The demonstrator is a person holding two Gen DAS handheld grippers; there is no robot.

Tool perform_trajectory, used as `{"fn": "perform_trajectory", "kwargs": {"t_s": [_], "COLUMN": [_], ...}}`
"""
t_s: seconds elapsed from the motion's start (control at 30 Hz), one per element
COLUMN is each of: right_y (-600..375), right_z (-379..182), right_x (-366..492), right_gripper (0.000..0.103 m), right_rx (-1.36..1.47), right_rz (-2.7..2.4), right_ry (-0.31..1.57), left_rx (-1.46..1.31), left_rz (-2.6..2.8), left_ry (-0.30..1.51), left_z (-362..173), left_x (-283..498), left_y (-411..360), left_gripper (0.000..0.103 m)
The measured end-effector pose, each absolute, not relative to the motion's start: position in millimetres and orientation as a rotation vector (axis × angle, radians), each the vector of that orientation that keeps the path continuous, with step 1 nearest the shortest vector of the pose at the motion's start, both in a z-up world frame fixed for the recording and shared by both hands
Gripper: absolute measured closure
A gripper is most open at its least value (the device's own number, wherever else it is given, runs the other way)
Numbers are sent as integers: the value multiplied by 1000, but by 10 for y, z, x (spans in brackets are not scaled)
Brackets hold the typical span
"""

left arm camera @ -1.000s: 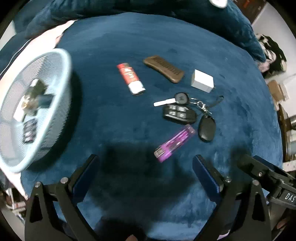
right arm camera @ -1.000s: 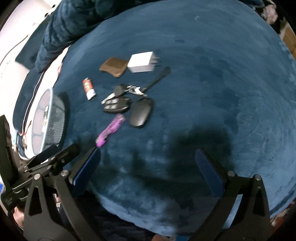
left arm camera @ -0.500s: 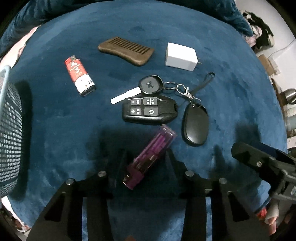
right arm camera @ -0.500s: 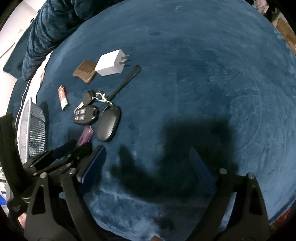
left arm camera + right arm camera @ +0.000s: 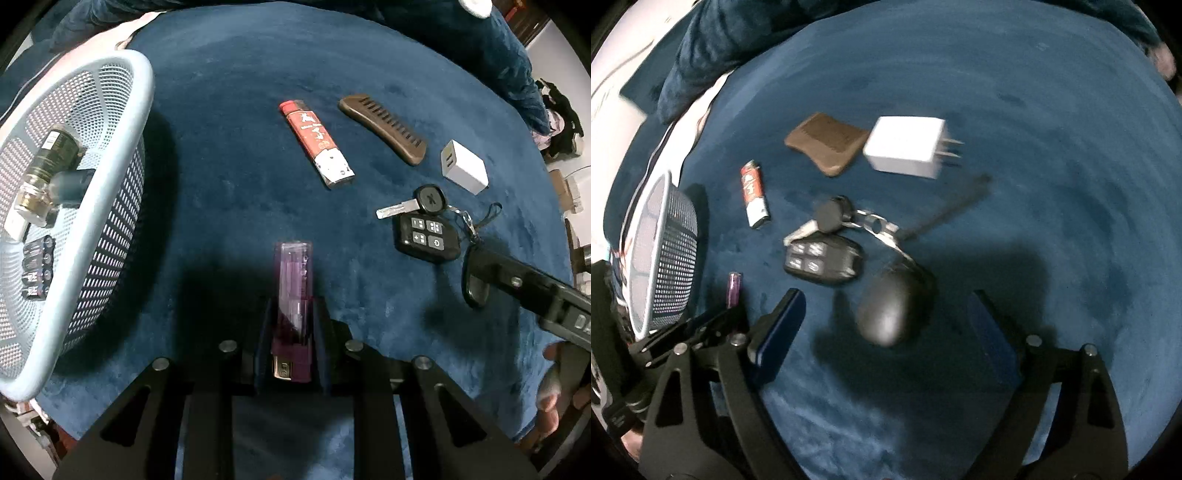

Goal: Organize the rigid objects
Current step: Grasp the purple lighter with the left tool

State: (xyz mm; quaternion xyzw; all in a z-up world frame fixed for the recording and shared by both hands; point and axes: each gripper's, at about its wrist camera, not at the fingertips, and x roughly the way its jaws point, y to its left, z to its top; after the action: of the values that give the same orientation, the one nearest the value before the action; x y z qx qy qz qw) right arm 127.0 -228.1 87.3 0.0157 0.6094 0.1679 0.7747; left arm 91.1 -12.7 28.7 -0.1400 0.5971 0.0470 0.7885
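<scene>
The left gripper (image 5: 291, 332) has just snapped its jaws together on the purple lighter (image 5: 293, 295), and the pads now clamp it at its lower half, metal cap end nearest the camera. A second ago those jaws stood wide with the lighter lying loose on the blue plush cover (image 5: 229, 206) ahead of them; now it sits gripped, pointing straight out along the fingers. My read: that's the pick made, and the drop into the basket comes next.

The right gripper (image 5: 882, 325) has its jaws well apart, narrowed only a touch over the last moment, with nothing pressed between them. It has closed in on the black oval key fob (image 5: 894, 306), which now lies between the two pads, seemingly the next pick.

Outward from there, in the left wrist view: the black remote (image 5: 426, 236), the key (image 5: 413, 205), the white charger (image 5: 463, 171), the brown comb (image 5: 384, 127) and the red lighter (image 5: 317, 142) all lie loose on the cover. The pale blue mesh basket (image 5: 122, 177) stands off to the left.

Only the left view looks into that basket, showing a small bottle (image 5: 48, 162) and other bits already inside; the right view sees just its outer wall. Only the right view shows the charger's prongs and the fob whole, though blurred.
</scene>
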Motion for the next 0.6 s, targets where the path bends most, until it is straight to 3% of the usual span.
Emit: {"fn": "perform_trajectory", "kwargs": {"t_s": [0.2, 0.4, 0.5, 0.57, 0.6], "right_y": [-2050, -2095, -2224, -2302, -2333], "right_z": [663, 643, 689, 692, 681], "right_x": [1402, 1265, 1169, 1148, 1153], "right_gripper": [14, 14, 21, 31, 34], "right_rx": [-93, -84, -37, -2, 10], "right_rz": [357, 355, 325, 302, 289], "right_ry": [1358, 1367, 1346, 1344, 1348], "left_rx": [-343, -361, -344, -344, -352], "left_rz": [78, 70, 82, 85, 88], "left_ry": [1289, 1275, 1279, 1283, 1282], "left_z": [235, 261, 256, 211, 193], "left_x": [902, 964, 1042, 1088, 1101], "left_y": [12, 57, -4, -34, -19], "left_gripper": [79, 58, 58, 58, 63]}}
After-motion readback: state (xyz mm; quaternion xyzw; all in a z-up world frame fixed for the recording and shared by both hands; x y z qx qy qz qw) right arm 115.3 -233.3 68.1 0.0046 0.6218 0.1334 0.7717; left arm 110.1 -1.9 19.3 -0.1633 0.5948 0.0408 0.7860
